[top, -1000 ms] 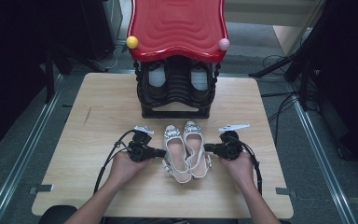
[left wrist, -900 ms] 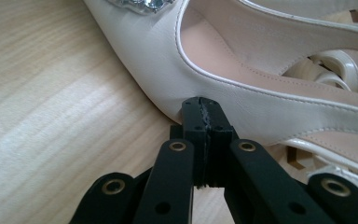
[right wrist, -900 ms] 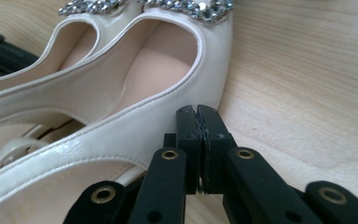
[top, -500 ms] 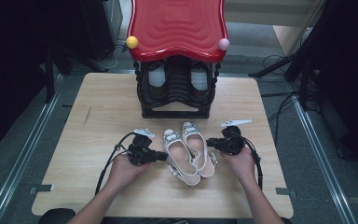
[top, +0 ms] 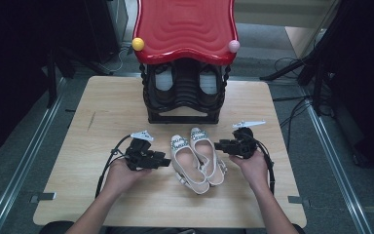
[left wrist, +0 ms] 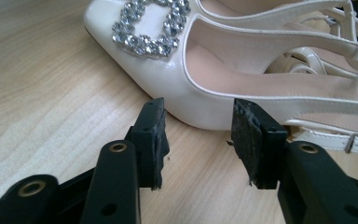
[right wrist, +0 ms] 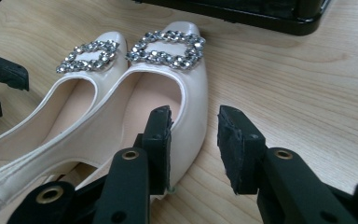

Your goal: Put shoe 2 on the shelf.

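Note:
A pair of white slingback shoes with rhinestone buckles lies mid-table, toes toward the rack: the left shoe (top: pixel 187 163) and the right shoe (top: pixel 207 153). My left gripper (top: pixel 168 161) rests on the table beside the left shoe. In the left gripper view it (left wrist: pixel 200 114) is open, its pads just short of that shoe's side (left wrist: pixel 214 74). My right gripper (top: pixel 217 145) is at the right shoe. In the right gripper view it (right wrist: pixel 193 123) is open astride the shoe's outer wall (right wrist: pixel 196 93), one pad inside the shoe, one outside.
A black shoe rack (top: pixel 185 105) with a red wavy top (top: pixel 185 29) stands at the table's far edge, with dark shoes (top: pixel 163 83) inside. A yellow ball (top: pixel 138 44) and a pink ball (top: pixel 233 46) sit on its corners. Bare wood lies on both sides.
The pair of shoes has turned, its heels swinging right and toward the person. The right gripper has shifted a little farther from the person; the left one has barely moved.

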Available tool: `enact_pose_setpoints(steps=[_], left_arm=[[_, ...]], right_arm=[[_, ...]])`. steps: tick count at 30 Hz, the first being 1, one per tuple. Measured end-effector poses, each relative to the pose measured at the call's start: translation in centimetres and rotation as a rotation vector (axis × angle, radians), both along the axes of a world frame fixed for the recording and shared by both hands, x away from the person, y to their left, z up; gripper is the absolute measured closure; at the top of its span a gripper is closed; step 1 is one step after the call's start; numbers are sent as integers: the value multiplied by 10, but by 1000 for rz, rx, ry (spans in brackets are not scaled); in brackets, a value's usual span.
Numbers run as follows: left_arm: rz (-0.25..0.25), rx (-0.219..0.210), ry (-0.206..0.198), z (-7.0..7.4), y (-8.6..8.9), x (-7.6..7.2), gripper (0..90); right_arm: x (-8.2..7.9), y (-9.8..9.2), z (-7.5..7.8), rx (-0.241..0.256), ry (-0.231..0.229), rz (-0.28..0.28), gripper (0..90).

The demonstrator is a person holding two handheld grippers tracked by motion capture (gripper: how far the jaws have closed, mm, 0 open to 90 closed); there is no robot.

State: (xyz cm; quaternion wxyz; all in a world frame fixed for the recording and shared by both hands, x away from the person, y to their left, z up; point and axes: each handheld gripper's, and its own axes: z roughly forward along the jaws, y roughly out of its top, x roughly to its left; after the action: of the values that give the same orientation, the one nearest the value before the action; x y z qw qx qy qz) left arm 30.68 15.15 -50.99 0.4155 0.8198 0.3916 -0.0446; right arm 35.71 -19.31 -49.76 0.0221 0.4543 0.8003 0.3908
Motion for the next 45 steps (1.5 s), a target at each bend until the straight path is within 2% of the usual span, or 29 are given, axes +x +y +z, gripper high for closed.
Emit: enact_pose_setpoints(steps=[5, 9, 11, 18, 23, 26, 28, 31, 41, 45], left_arm=[[2, -13, -2, 3, 2, -2, 508], [18, -4, -4, 3, 8, -2, 478], [28, 12, -4, 3, 11, -1, 466], [37, 3, 1, 3, 17, -1, 450], [30, 19, -4, 3, 19, 1, 441], [38, 14, -1, 3, 21, 2, 437], [35, 23, -13, 4, 22, 2, 435], [47, 8, -11, 5, 25, 2, 435], [56, 5, -29, 7, 27, 1, 433], [57, 9, -31, 8, 27, 1, 433]], right_arm=[[2, 4, 3, -9, -2, 5, 648], [1, 9, 8, 0, -4, 10, 642], [0, 12, 10, -2, -7, 21, 628], [-4, 30, 14, -3, -2, 60, 623], [-5, 39, 16, 6, 15, 76, 563], [-4, 44, 14, -6, 36, 90, 490], [-4, 47, 13, -20, 43, 95, 452], [-5, 50, 13, -27, 52, 98, 409], [-14, 66, 20, -42, 79, 134, 388], [-18, 73, 20, -79, 83, 147, 399]])
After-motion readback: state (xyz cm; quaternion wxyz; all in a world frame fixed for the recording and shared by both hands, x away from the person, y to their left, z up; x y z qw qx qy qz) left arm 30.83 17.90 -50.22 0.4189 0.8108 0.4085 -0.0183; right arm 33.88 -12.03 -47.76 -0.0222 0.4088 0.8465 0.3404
